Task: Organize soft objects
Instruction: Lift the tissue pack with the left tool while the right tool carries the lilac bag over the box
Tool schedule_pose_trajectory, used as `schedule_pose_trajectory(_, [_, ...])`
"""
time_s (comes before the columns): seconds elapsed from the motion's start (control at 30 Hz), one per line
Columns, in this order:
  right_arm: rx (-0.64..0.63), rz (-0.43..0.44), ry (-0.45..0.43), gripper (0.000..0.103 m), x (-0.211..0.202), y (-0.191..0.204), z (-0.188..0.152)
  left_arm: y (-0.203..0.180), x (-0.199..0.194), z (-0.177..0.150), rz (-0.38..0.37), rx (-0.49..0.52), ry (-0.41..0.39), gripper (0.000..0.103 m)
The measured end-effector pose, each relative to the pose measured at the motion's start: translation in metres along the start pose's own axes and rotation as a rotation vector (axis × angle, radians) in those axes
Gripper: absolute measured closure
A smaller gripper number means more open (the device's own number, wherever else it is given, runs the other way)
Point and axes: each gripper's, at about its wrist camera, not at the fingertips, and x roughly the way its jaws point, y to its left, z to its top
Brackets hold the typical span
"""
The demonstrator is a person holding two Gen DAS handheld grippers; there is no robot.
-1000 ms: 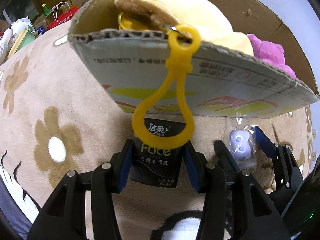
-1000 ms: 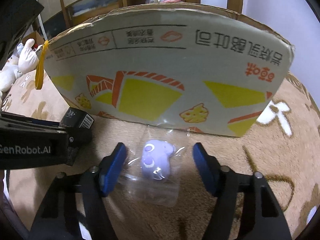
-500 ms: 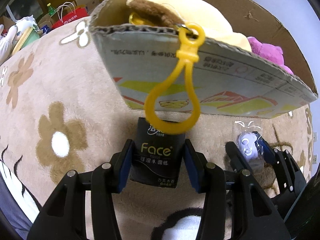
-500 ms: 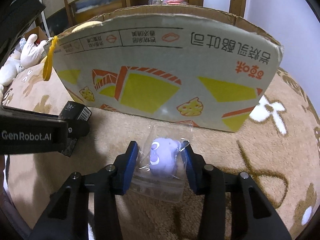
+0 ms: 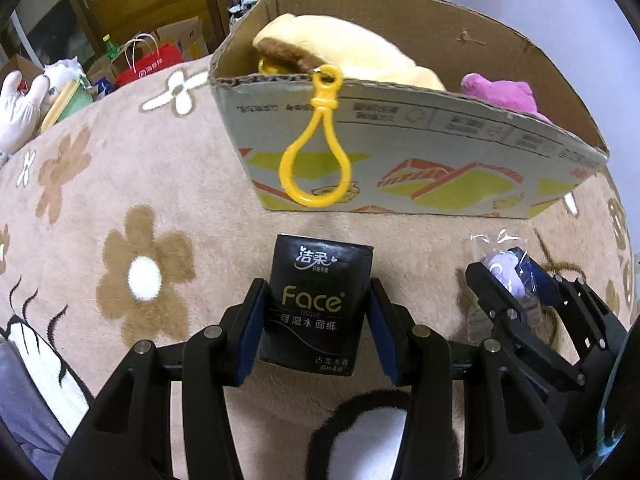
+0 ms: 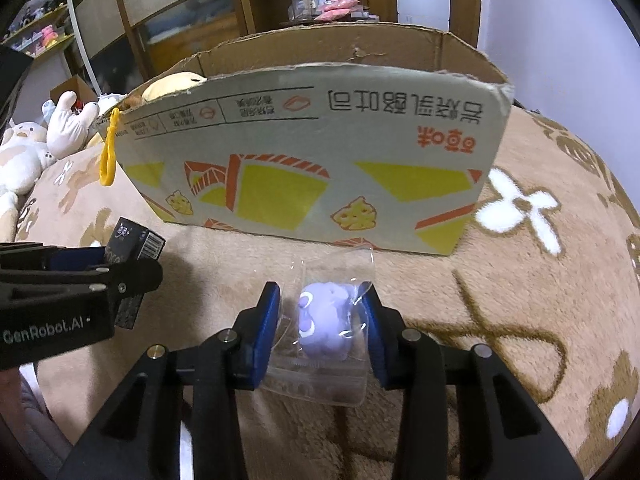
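Left hand-held gripper (image 5: 318, 316): clamped on tissue pack (image 5: 318, 304) | right hand-held gripper (image 6: 320, 320): just closed on bagged purple toy (image 6: 324, 326), before cardboard box (image 6: 320, 152) | risk: slick bag slipping out

A plush beige blanket (image 5: 132, 184) with brown-and-white flower patterns covers the soft surface that carries everything. 1 open cardboard box (image 5: 420, 160) stands directly on it, its printed front wall facing both cameras. At the blanket's far left edge, white plush toys (image 6: 48, 136) lie against it. A pale green item with a yellow rim (image 5: 68, 102) rests at that edge too; what it is cannot be told.
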Motion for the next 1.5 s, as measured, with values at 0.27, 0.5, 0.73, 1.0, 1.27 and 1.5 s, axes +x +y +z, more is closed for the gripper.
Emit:
schedule_pose_trajectory(0.27, [0.016,0.007,-0.018,0.061,-0.014,-0.008,0.0,-0.016,-0.02,-0.017,0.01,-0.004,-0.028,0.055])
schedule_pose_trajectory(0.5, [0.039,0.009,-0.036,0.061,-0.026,-0.017,-0.001,-0.016,-0.037,-0.024,0.022,-0.022,-0.064,0.056])
schedule_pose_trajectory(0.73, [0.043,0.014,-0.059,0.061,-0.035,-0.014,0.001,-0.02,-0.054,-0.028,0.032,-0.011,-0.105,0.056])
schedule_pose_trajectory(1.0, [0.026,0.018,-0.139,0.061,-0.066,-0.014,0.006,-0.018,-0.091,-0.028,0.019,-0.002,-0.233,0.056])
schedule_pose_trajectory(1.27, [0.054,0.049,-0.221,0.061,-0.094,-0.021,0.021,-0.013,-0.124,-0.019,0.004,0.01,-0.392,0.056])
schedule_pose_trajectory(1.5, [0.047,0.074,-0.292,0.061,-0.11,-0.026,0.04,-0.017,-0.144,-0.012,-0.008,0.026,-0.48,0.056])
